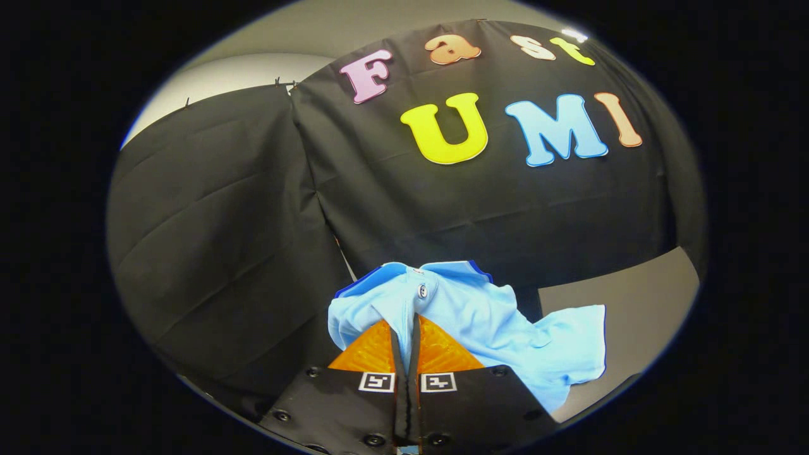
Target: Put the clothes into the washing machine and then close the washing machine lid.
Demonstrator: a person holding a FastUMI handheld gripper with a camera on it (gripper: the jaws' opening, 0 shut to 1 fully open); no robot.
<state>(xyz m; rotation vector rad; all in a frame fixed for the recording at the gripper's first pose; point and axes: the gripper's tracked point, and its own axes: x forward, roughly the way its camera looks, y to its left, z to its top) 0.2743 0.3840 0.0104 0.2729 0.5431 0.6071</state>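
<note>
Between the orange fingers [373, 351], pinched tight: light-blue shirt [480, 322], clamped near the button placket. Gripper [405, 344] closed down to a sliver on a fold of fabric, both pads pressing it. Shirt held up off the grey surface [638, 291], bulk draped over and ahead of the fingertips, one sleeve trailing off to the right side. Behind it, black booth cloth [208, 253].

Step in hand, by judgement: carrying the shirt to the washing machine. Drum and lid somewhere outside what the camera catches, so heading unclear from here.

For doing it well:
- Keep the pinch full; thin knit slips if eased.
- Carry high enough that the hanging sleeve clears the drum rim.
- Lower deep into the opening before letting go, so no hem or sleeve hangs over the edge and fouls the lid.
- Release, pull straight back, check nothing snagged on the pads.

Materials and shapes:
- Shirt: soft cotton-like knit, matte, limp, wrinkles freely; darker blue trim at collar and sleeve edge; one small pale button just beyond the fingertips.
- Fingers: orange, triangular, ribbed texture, likely grippy rubber or plastic.
- Gripper body: black, flat plates with dark screws, two square black-and-white markers.
- Booth cloth: matte black, creased.
- Surface: plain grey, smooth.
</note>
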